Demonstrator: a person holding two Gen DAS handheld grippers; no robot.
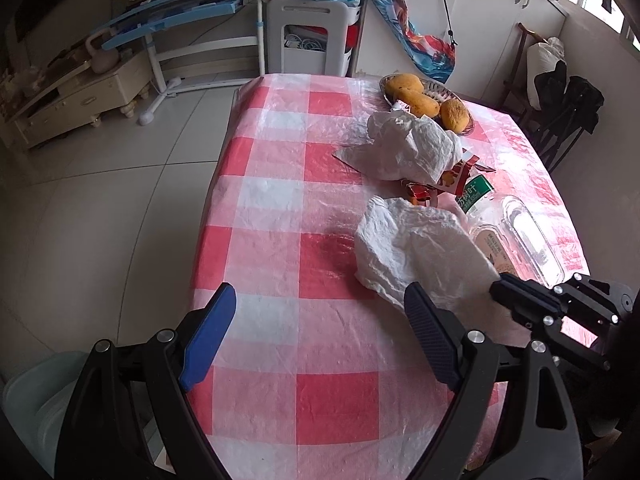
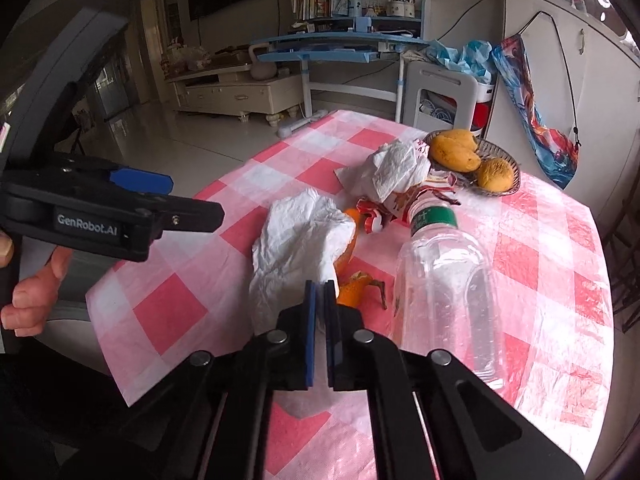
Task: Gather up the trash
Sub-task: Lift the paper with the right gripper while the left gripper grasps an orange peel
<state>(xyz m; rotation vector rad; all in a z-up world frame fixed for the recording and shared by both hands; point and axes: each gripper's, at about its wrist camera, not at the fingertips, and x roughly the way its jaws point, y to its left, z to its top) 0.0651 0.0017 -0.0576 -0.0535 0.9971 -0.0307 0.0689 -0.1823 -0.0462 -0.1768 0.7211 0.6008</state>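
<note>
A table covered in a red and white checked cloth [image 2: 168, 312] fills both views. Nearest, the right gripper [image 2: 319, 292] is clenched on the near edge of a crumpled white tissue [image 2: 300, 240], its two blue pads pinching the paper between them. The tissue otherwise rests on the cloth, so this first piece looks seized but not yet carried off. The left gripper [image 1: 320, 312] hovers over bare cloth at the table's near end, its jaws spread wide and holding nothing.

Touching the tissue lie pieces of orange peel [image 2: 356, 290], and just beside them an empty clear plastic bottle [image 2: 444, 288] lies on its side, its green label [image 2: 434, 216] pointing away. Beyond sit torn red and white wrappers [image 2: 376, 212] and a second crumpled tissue [image 2: 394, 170]. Farthest, a woven basket [image 2: 508, 168] holds mangoes [image 2: 454, 150], which appear not to be trash.

No bin or bag can be made out for certain. Judging by this, collection has barely begun: nearly all the rubbish remains on the table.
</note>
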